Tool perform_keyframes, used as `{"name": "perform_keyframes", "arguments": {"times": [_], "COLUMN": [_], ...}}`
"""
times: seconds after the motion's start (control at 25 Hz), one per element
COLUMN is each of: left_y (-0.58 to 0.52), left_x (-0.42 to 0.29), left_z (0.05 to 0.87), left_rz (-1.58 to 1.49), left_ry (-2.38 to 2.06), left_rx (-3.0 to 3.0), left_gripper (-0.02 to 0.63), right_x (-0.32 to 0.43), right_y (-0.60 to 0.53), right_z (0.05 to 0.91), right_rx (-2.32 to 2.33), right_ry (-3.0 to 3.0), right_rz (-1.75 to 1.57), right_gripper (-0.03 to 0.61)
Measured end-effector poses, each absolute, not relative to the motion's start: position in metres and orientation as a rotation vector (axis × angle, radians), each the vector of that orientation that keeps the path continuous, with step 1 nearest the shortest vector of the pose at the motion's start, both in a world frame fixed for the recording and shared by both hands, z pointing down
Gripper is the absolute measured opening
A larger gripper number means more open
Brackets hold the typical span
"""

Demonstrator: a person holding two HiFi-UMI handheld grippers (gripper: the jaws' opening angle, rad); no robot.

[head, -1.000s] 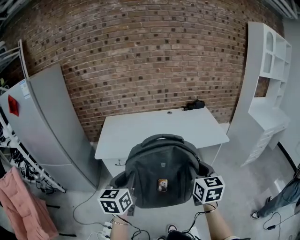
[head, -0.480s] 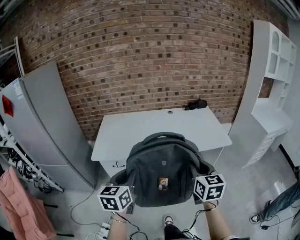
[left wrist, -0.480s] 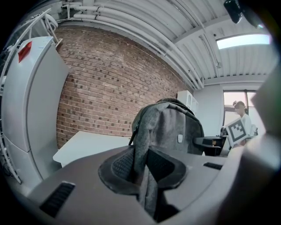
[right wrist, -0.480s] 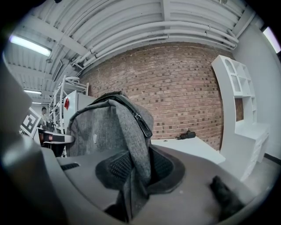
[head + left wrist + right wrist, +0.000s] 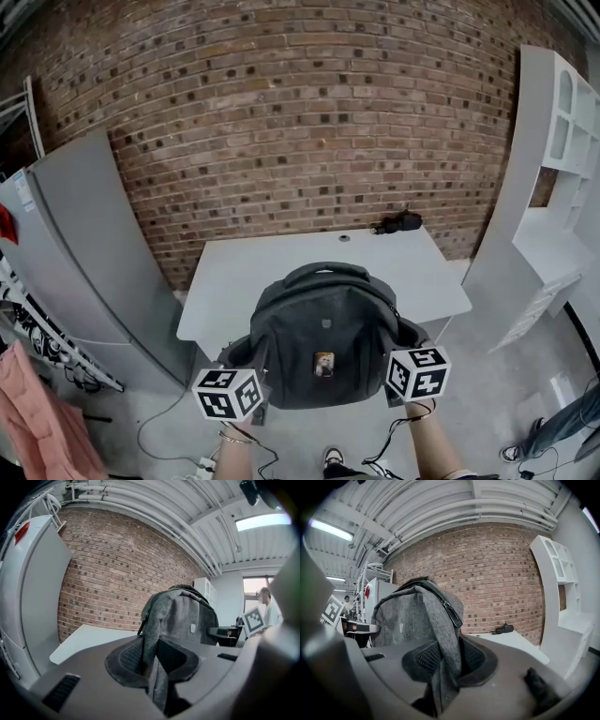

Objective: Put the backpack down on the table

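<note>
The dark grey fabric backpack (image 5: 323, 337) hangs upright, the left gripper (image 5: 151, 660) clamped on its left side fabric and the right gripper (image 5: 445, 660) on its right, with the white rectangular worktop (image 5: 234, 272) lying just beyond, on the far side.

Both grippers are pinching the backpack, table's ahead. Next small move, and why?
Probably ease the backpack forward until its base is over the table. The left gripper and right gripper each pinch its side fabric, and its bottom seems to hang short of the near edge.
</note>
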State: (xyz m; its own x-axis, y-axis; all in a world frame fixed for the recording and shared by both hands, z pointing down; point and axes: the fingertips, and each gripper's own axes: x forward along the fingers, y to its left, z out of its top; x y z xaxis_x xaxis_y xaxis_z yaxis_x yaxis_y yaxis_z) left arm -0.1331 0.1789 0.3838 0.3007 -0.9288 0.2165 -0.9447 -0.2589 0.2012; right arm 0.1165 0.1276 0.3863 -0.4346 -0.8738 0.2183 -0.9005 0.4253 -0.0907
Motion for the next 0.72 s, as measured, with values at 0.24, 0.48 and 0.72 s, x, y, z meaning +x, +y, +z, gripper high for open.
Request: {"name": "perform_keyframes", "arguments": {"times": [0.24, 0.48, 0.72], "left_y": [0.14, 0.104, 0.076], "left_x": [-0.127, -0.125, -0.118], "left_z": [0.377, 0.364, 0.351], "left_rz": [0.076, 0.037, 0.023], "left_ry": [-1.714, -1.758, -1.798], "left_rx": [2.286, 2.262, 2.266], "left_gripper": [0.072, 0.072, 0.072], "right_x": [0.122, 0.122, 0.129], "right_y": [0.084, 0.044, 0.011], "right_z": [0.38, 0.364, 0.355], "right_rx": [1.582, 1.574, 1.543], "right_ry": [-2.542, -2.567, -2.611], "right_rz": [0.294, 0.267, 0.26], "right_gripper": [0.088, 0.089, 0.088]}}
